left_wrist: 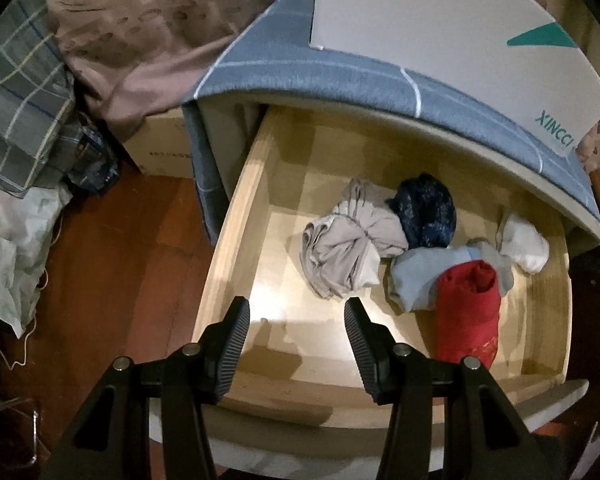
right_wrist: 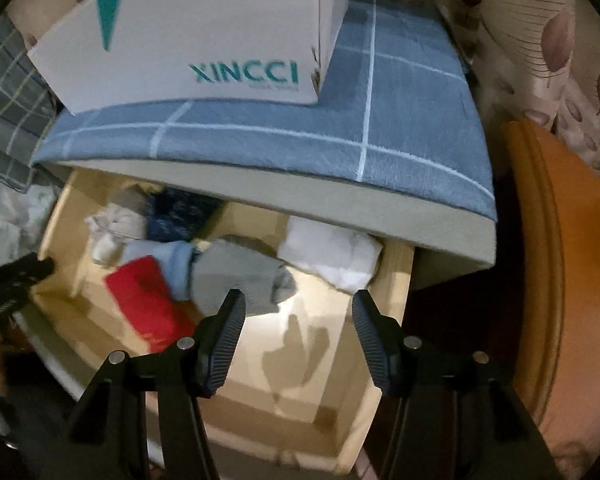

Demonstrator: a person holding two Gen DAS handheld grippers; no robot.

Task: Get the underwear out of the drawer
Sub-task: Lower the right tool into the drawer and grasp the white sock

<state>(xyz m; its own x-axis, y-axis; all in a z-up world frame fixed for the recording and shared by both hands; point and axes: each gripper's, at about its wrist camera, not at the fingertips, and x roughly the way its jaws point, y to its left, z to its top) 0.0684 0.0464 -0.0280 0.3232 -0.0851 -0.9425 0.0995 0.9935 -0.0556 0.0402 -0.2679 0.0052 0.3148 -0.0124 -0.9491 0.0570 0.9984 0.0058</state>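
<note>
Both tongs spread, empty, above drawer (left_wrist: pixel 236 240); soft, light red underwear (left_wrist: pixel 468 312) at four o'clock, best pinched mid-fold.

Open wooden drawer (left_wrist: pixel 236 240); bundled underwear (left_wrist: pixel 416 248) inside (red, grey, navy) — loosely heaped.

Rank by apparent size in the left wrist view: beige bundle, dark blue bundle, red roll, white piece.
1. beige bundle, the largest.
2. red roll, though it lies nearer the camera, which may flatter it.
3. dark blue bundle.
4. white piece, the smallest.
Red and dark blue look close; that order is unsure.
</note>
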